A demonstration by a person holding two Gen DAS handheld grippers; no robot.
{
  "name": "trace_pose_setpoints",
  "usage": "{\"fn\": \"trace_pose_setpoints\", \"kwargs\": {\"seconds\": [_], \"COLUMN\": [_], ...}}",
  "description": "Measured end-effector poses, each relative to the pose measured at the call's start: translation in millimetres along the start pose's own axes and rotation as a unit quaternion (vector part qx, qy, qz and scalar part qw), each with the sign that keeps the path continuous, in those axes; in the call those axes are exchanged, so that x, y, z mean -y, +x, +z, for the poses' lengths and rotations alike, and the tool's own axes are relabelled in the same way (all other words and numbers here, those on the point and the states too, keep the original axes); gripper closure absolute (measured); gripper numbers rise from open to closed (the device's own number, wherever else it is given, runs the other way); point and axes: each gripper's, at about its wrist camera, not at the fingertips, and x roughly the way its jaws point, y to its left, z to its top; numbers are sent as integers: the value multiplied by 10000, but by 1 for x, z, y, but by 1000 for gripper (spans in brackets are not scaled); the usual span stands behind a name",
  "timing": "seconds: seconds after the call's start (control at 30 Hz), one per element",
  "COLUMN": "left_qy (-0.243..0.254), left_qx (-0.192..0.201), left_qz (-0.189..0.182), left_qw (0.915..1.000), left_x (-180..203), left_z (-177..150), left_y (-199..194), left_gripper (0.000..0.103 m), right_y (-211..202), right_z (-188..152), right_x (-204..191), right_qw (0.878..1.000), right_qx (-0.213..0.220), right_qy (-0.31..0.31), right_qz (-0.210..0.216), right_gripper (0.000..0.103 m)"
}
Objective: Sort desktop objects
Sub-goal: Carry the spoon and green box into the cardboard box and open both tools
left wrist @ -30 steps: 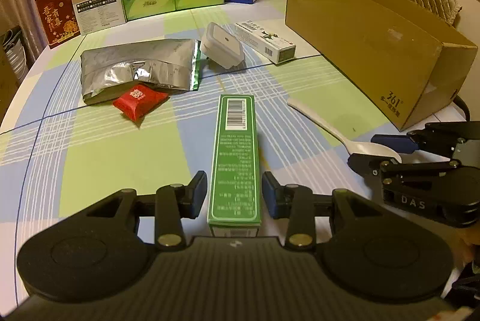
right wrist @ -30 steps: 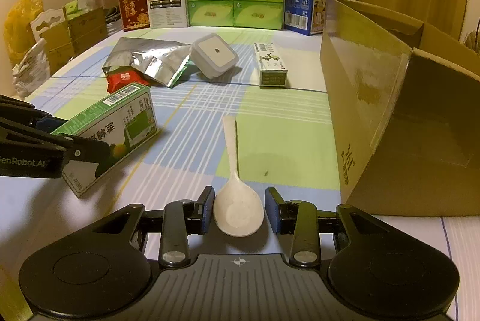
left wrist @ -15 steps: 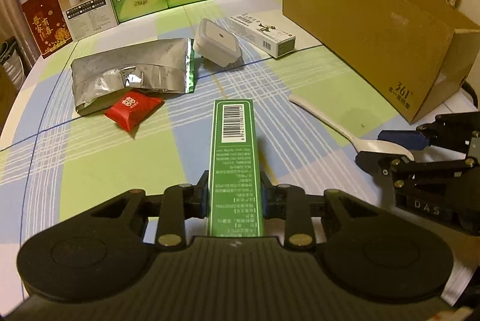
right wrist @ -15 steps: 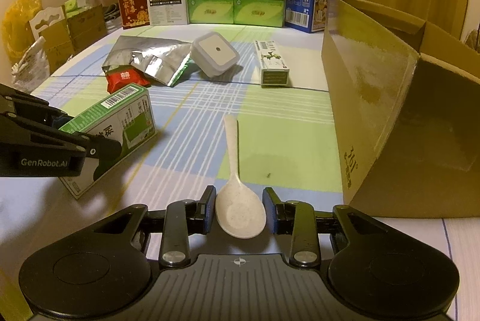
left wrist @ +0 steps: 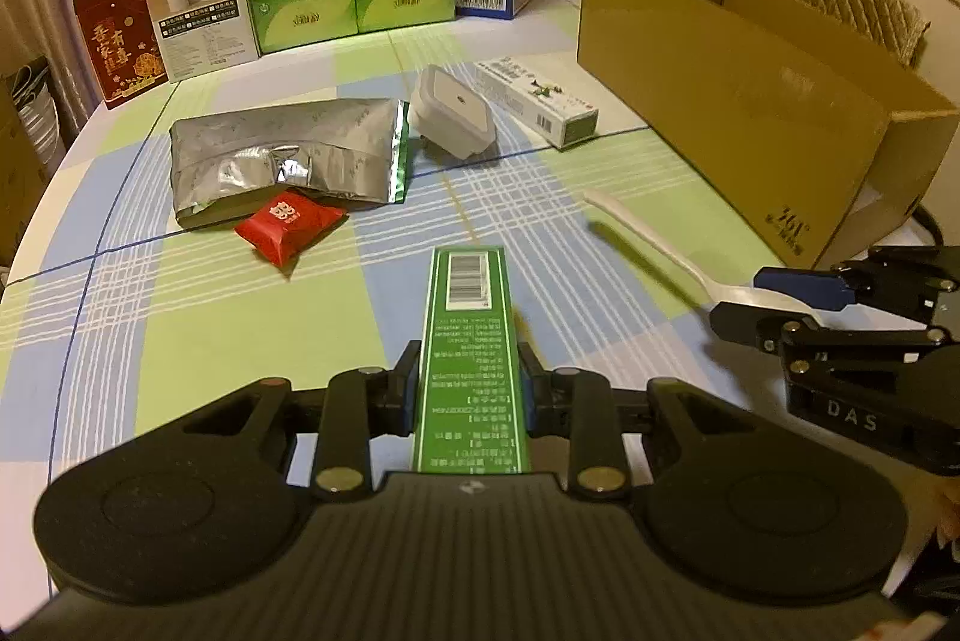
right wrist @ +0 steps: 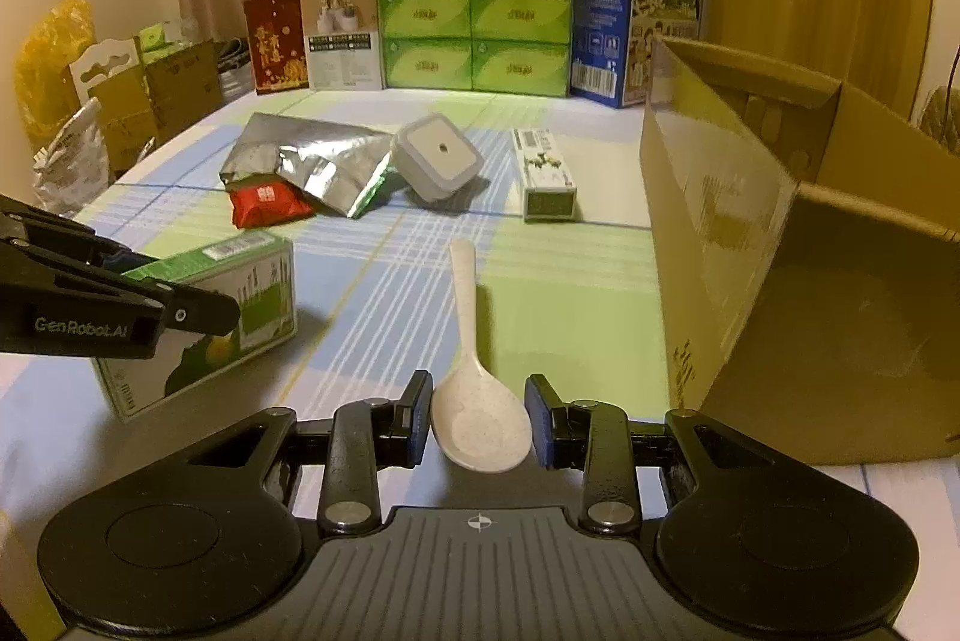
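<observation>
Desktop objects for sorting, left to right. Green carton (left wrist: 470, 341), lying flat on the checked tabletop (left wrist: 198, 341), is clamped across its narrow width by the left tool (left wrist: 470, 389), a grip that suits lifting it lengthwise. White spoon (right wrist: 480, 416) has its bowl pinched by the nearly closed right tool (right wrist: 480, 422), handle pointing away. Open cardboard box (right wrist: 780, 245) stands just right, probably the destination.
</observation>
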Motion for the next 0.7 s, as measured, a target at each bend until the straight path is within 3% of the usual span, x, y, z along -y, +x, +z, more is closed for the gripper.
{"fn": "trace_pose_setpoints", "kwargs": {"seconds": [0.37,0.7], "left_qy": [135,72], "left_qx": [68,348], "left_qz": [-12,-18], "left_qw": [9999,9994], "left_x": [9,24], "left_z": [-4,17], "left_y": [-21,-52], "left_gripper": [78,78], "right_y": [-22,-60], "right_z": [0,29], "right_x": [-1,2], "right_qw": [9999,9984], "right_qx": [70,551], "right_qy": [44,-38], "right_qz": [-67,-80], "right_gripper": [73,73]}}
